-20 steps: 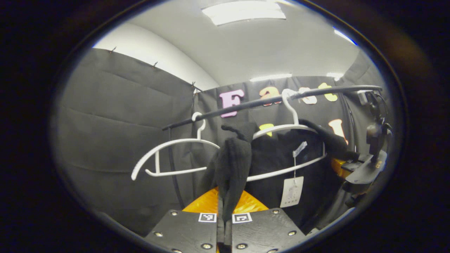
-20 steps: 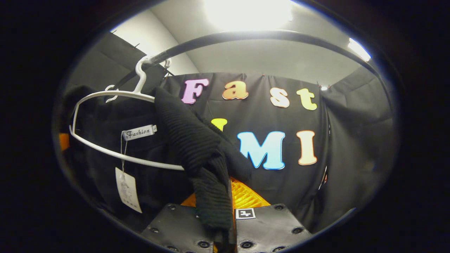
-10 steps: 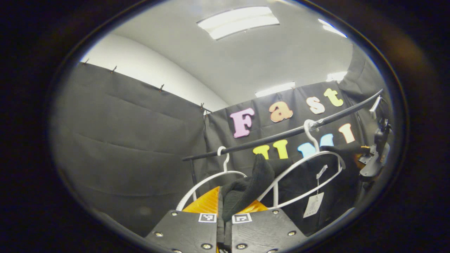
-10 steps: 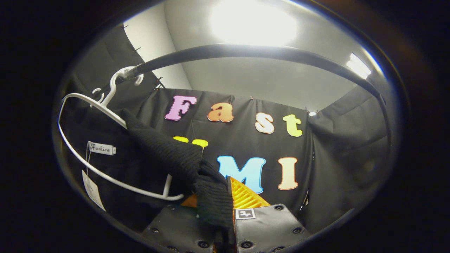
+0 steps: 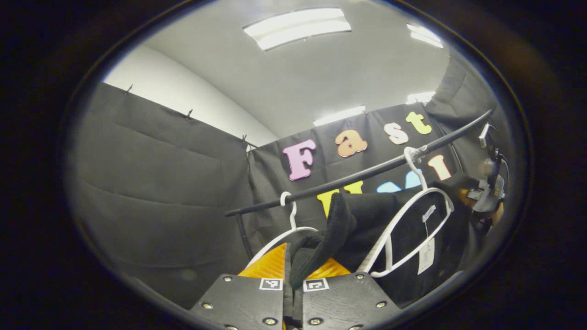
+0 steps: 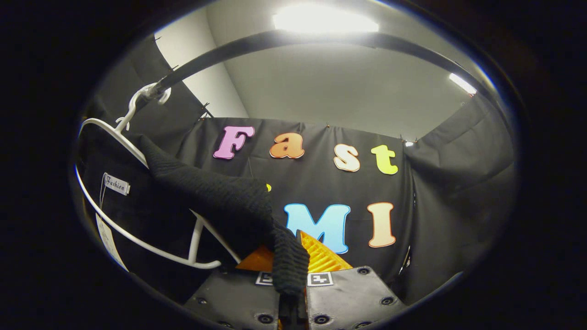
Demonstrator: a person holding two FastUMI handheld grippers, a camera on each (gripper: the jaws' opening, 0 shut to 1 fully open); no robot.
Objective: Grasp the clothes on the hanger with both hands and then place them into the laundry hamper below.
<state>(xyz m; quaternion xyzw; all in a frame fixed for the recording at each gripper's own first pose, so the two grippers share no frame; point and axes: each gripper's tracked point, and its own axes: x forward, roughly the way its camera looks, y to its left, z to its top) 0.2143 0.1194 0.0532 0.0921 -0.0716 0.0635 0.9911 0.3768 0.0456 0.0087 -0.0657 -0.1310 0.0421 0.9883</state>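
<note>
A black knit garment (image 5: pixel 367 220) is stretched between both grippers, partly draped over a white hanger (image 5: pixel 403 229) that hooks on the black rail (image 5: pixel 367 173). My left gripper (image 5: pixel 292 279) is shut on one shoulder of the garment. In the right gripper view, my right gripper (image 6: pixel 293 270) is shut on the other shoulder of the garment (image 6: pixel 211 192), beside the same tilted white hanger (image 6: pixel 137 238). The right gripper (image 5: pixel 486 201) also appears at the far right of the left gripper view. A white tag (image 5: pixel 425 255) hangs inside the collar.
A second, bare white hanger (image 5: pixel 286 229) hangs on the rail left of the garment. The rail (image 6: pixel 321 41) arcs overhead in the right gripper view. Black cloth walls close in the booth on all sides, and the ceiling lights are bright.
Both grippers have pulled the garment's shoulders up and towards me. The hanger has swung and tilted on the rail, and the garment is sliding off its ends.
</note>
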